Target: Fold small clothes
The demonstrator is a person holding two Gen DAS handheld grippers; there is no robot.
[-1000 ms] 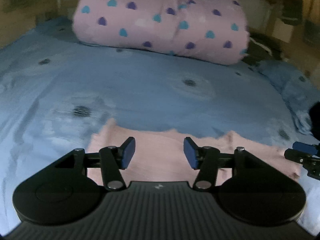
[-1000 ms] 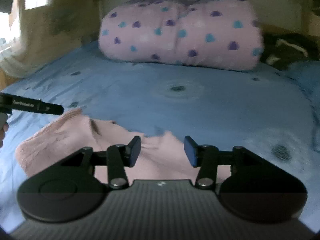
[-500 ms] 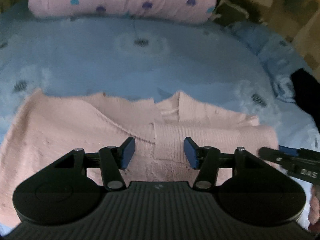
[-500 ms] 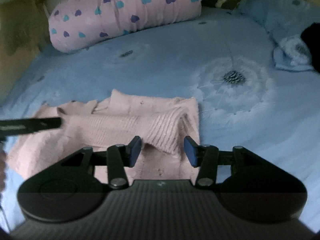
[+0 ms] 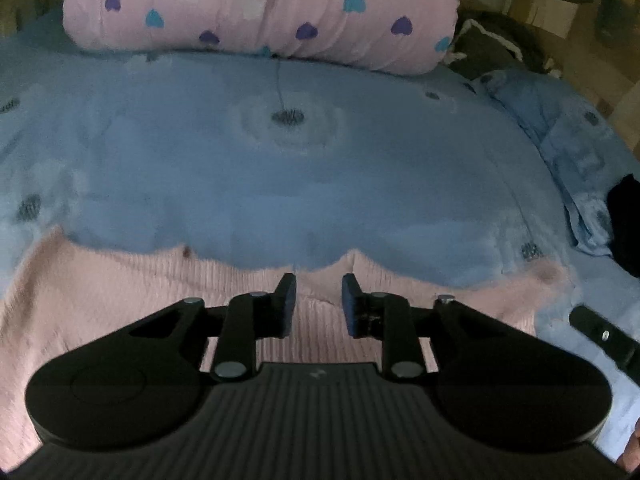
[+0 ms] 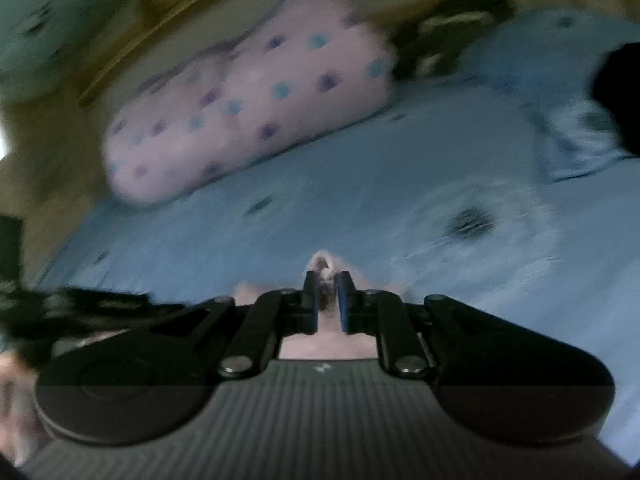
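A pink knitted garment lies flat on the blue bed sheet. In the left wrist view my left gripper hovers at the garment's far edge, near its neckline. Its jaws are closing with a gap still between them, and the ribbed fabric shows in that gap, not visibly pinched. The right wrist view is blurred and tilted. There my right gripper is closing, its jaws almost together, with a tuft of the pink garment pinched between the pads. One finger of the right gripper shows at the garment's right end.
A rolled pink quilt with hearts lies across the head of the bed. Crumpled blue bedding and a black cloth sit at the right. Dark clothes lie behind the quilt. Open sheet stretches beyond the garment.
The jaws of both grippers have narrowed. The right gripper has rolled and closed on a corner of the pink garment. The left gripper has shifted to the garment's far edge.
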